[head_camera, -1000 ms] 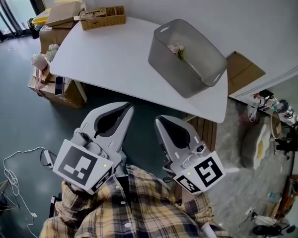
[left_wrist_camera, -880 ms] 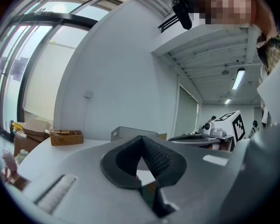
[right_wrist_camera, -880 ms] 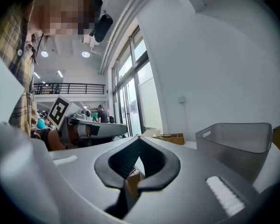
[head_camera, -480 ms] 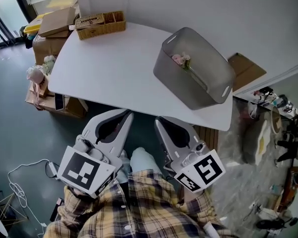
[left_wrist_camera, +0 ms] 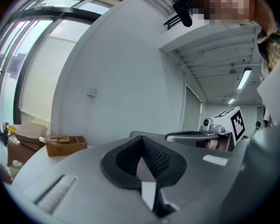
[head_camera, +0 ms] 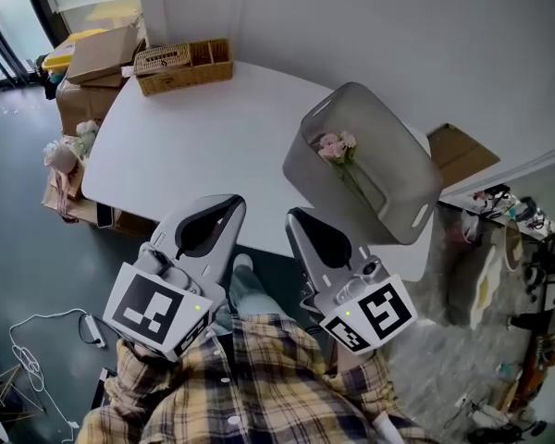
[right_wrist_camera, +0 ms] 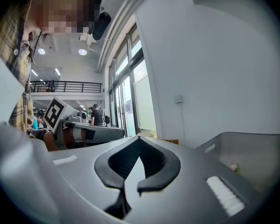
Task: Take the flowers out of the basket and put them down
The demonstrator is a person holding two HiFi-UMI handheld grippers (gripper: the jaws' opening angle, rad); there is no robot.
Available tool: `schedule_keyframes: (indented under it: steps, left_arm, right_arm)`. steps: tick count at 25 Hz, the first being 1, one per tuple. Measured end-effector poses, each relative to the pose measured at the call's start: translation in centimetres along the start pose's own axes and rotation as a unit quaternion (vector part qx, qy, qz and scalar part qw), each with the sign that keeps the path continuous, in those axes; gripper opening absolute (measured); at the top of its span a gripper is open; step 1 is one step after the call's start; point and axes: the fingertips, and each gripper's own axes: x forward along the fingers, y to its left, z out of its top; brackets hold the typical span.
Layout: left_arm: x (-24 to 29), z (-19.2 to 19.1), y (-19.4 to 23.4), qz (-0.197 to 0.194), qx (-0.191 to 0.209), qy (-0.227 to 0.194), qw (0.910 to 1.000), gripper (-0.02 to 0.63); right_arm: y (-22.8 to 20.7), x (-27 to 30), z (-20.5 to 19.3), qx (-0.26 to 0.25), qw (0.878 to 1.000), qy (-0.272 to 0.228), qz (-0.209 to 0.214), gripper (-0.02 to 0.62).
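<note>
White, round-cornered surface (head_camera: 213,137) set against a plain white wall (head_camera: 398,26) on a dark grey floor (head_camera: 28,239). A wicker tray (head_camera: 183,63) sits at its far edge, cardboard boxes (head_camera: 97,54) are stacked on the floor beyond its left end, and a flat cardboard sheet (head_camera: 462,151) lies by the wall at its right end. Tall dark-framed windows (right_wrist_camera: 130,92) beside the wall admit daylight, a small switch plate (right_wrist_camera: 178,98) is fixed to the wall, strip lights (left_wrist_camera: 245,78) are lit on the ceiling, and a railed balcony (right_wrist_camera: 65,85) crosses the far hall.
</note>
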Motion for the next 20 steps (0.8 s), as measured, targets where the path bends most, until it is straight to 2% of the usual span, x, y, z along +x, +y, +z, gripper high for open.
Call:
schedule_keyframes:
  steps: [11, 20]
  left_arm:
    - [8.8, 3.8, 2.2, -0.002, 0.024, -0.014, 0.9996, 0.012]
    - [13.1, 5.2, 2.4, -0.030, 0.030, -0.016, 0.9990, 0.012]
  right_arm:
    - [-8.4, 3.4, 4.5, -0.014, 0.999, -0.029, -0.004, 0.006]
    - [-12.1, 4.5, 6.0, -0.009, 0.999, -0.034, -0.022, 0.006]
